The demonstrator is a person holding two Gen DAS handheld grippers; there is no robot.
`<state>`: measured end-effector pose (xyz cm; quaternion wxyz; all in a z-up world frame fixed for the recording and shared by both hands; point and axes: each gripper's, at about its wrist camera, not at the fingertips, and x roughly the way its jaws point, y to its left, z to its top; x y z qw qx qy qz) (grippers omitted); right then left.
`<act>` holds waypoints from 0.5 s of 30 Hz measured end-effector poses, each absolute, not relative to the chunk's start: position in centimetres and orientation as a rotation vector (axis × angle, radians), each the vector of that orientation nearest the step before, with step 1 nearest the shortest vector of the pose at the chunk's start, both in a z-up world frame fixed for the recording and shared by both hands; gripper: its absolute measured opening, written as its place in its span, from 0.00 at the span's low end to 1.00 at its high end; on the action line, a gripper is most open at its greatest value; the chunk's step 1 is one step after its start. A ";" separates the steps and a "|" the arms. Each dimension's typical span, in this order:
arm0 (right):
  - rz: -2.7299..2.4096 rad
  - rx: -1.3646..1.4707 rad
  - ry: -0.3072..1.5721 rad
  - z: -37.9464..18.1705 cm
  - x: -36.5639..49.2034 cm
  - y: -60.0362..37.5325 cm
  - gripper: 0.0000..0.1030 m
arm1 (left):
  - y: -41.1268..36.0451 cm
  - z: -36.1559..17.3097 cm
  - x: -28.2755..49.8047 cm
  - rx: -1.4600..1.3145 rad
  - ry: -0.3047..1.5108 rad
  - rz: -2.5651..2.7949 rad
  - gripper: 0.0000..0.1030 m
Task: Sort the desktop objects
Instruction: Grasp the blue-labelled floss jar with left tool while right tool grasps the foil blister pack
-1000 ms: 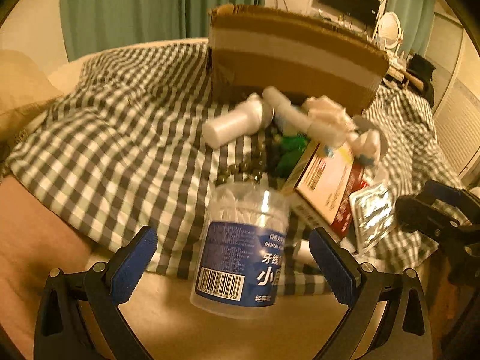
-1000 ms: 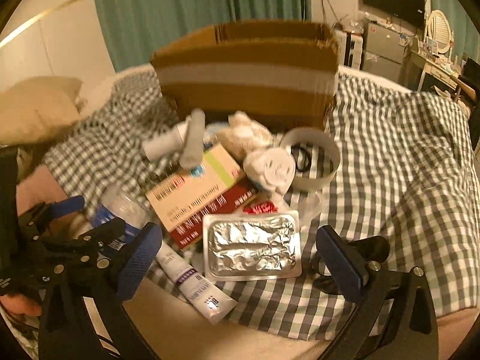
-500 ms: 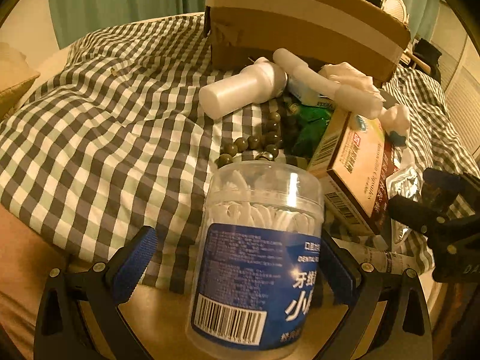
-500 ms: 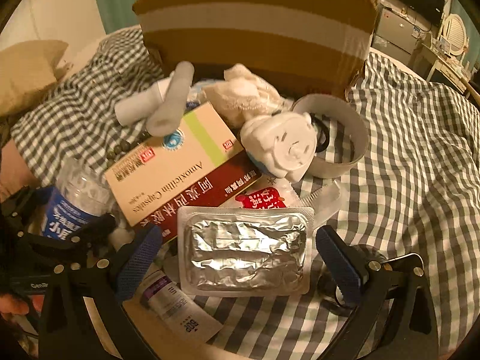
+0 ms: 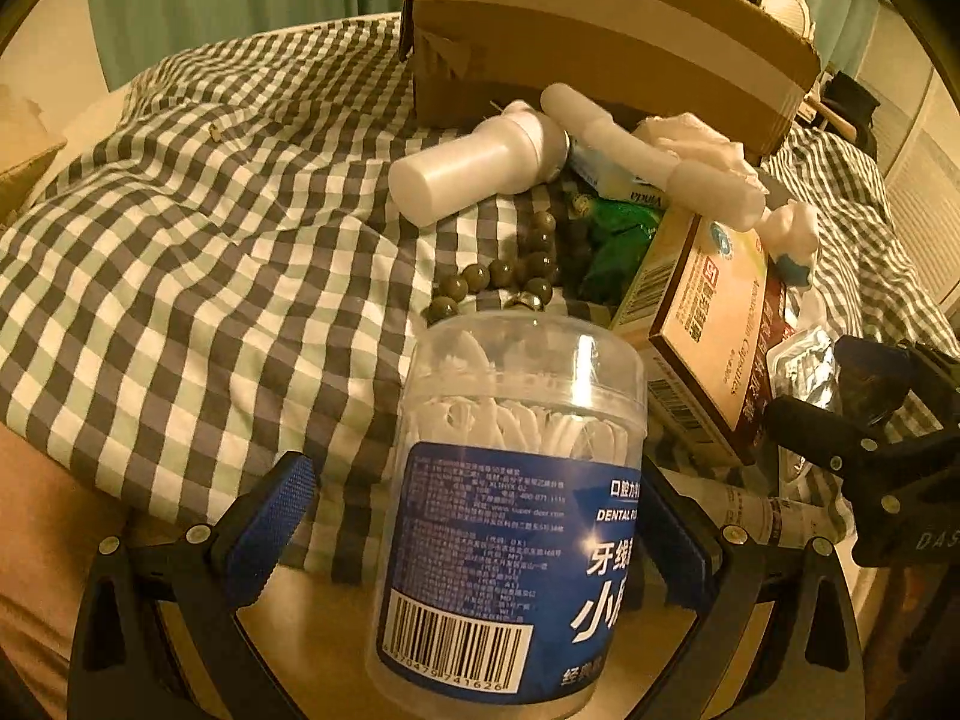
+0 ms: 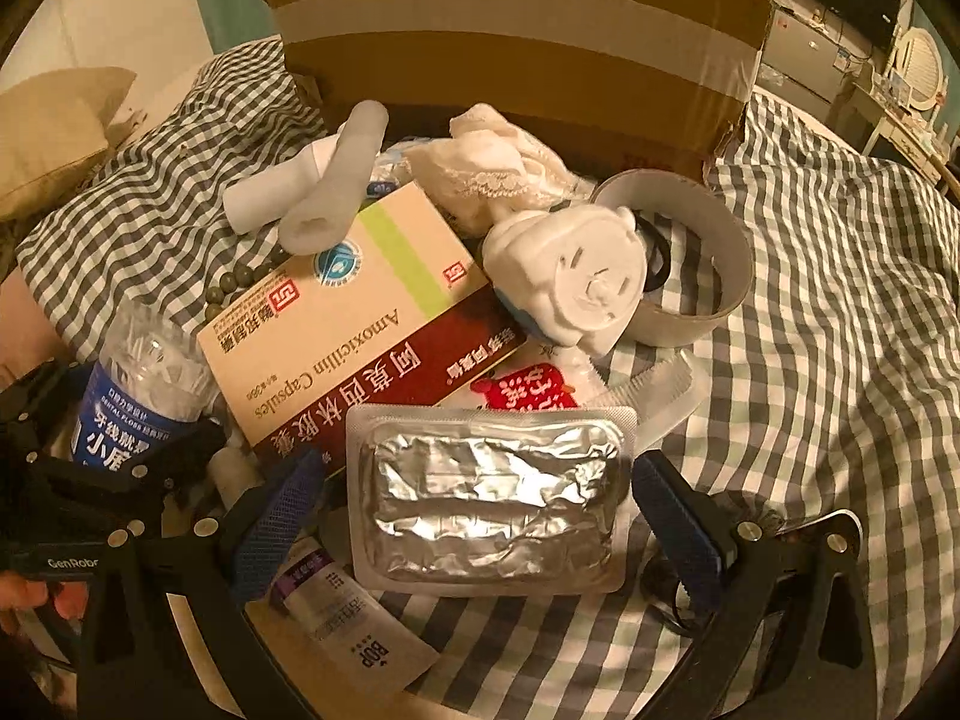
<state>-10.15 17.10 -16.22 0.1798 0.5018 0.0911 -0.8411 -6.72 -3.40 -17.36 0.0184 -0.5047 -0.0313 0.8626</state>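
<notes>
The floss jar (image 5: pixel 510 516) is hiding the left claw's (image 5: pixel 474 528) right pad and running off the frame's bottom edge. The amoxicillin box (image 6: pixel 354 324) is covering most of the beads (image 6: pixel 231 285); the cardboard box (image 6: pixel 516 42) is being cropped at the top.

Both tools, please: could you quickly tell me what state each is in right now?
Left tool: open, its fingers either side of the dental floss jar, not clamped on it.
Right tool: open, holding nothing, with the foil blister pack between its fingers.
</notes>
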 end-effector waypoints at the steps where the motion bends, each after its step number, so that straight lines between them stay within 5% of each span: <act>1: -2.373 1.425 0.249 -16.3 -10.2 17.1 1.00 | -3.3 -17.6 -6.7 -1.587 -0.081 2.670 1.00; 15: -2.307 1.473 0.210 -17.1 -10.5 16.5 0.99 | -3.3 -18.7 -7.5 -1.635 -0.045 2.634 1.00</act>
